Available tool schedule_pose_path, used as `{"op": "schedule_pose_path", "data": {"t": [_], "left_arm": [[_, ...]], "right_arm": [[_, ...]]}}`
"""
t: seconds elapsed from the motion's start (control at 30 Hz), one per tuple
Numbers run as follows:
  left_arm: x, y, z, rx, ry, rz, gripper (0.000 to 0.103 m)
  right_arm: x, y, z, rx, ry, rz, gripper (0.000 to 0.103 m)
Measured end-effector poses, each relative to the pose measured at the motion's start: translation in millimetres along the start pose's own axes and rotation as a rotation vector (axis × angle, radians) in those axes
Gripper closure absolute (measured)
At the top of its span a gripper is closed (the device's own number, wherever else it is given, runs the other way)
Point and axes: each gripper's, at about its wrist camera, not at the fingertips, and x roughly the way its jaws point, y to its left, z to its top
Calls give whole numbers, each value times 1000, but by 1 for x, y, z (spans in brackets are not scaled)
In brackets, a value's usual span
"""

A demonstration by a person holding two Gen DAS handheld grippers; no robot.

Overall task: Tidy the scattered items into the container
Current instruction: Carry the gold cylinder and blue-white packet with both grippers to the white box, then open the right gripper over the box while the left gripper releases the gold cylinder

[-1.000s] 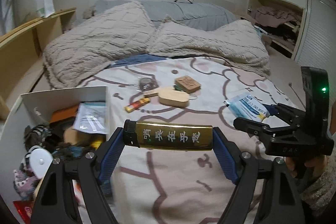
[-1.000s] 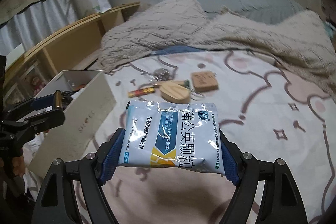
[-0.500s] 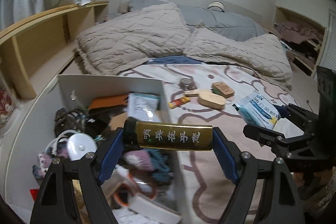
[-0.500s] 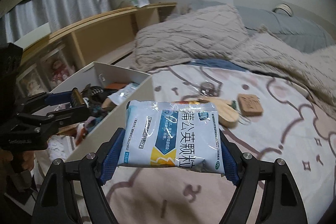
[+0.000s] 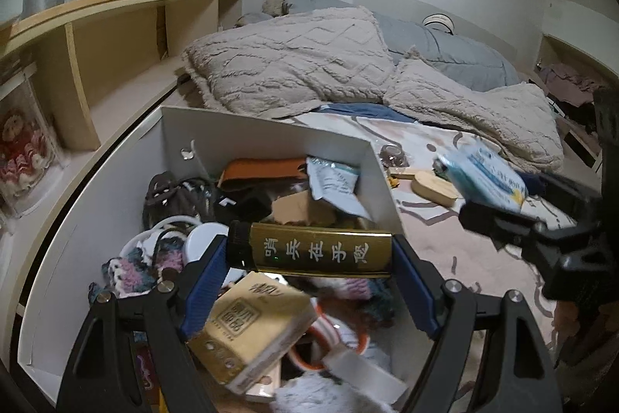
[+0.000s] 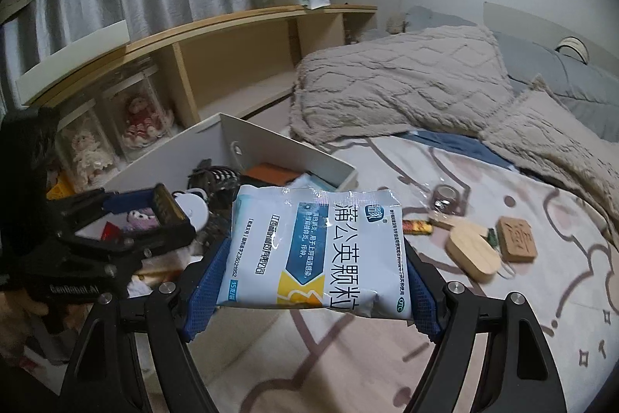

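Observation:
My left gripper (image 5: 309, 254) is shut on a gold lighter (image 5: 313, 250) with a black cap, held crosswise above the open white box (image 5: 267, 138). The box is full of several items. In the right wrist view my right gripper (image 6: 315, 254) is shut on a white and blue medicine packet (image 6: 317, 250), held over the bed sheet just right of the white box (image 6: 286, 149). The left gripper (image 6: 154, 208) with the lighter shows there at the left, over the box. The right gripper with the packet (image 5: 483, 177) shows at the right of the left wrist view.
On the sheet beyond the box lie a wooden oval piece (image 6: 470, 252), a square wooden block (image 6: 516, 239), a small red and yellow wrapper (image 6: 416, 227) and a clear round item (image 6: 445, 198). A beige blanket (image 5: 294, 64) covers the bed's far end. A wooden shelf (image 5: 100, 37) runs along the left.
Both grippers have swung left with their loads. The lighter now hangs over the box's inside instead of the sheet. The packet has come close to the box's right wall.

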Motion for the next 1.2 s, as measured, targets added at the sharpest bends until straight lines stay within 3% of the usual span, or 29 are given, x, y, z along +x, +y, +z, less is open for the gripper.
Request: {"op": "schedule_pose_path", "data": {"t": [0.27, 0.5, 0.7, 1.0, 1.2], "left_arm": [[-4, 14, -4, -25, 1, -10, 21], [4, 29, -7, -112, 71, -59, 21], [-5, 30, -6, -96, 47, -42, 21], [-5, 30, -3, -86, 61, -44, 21], [1, 27, -2, -83, 80, -36, 21]], "right_arm": [[28, 14, 25, 37, 78, 74, 21], [67, 39, 60, 19, 184, 52, 21], [106, 57, 80, 15, 277, 84, 21], [158, 60, 81, 84, 433, 86, 21], [178, 54, 82, 144, 452, 95, 18]]}}
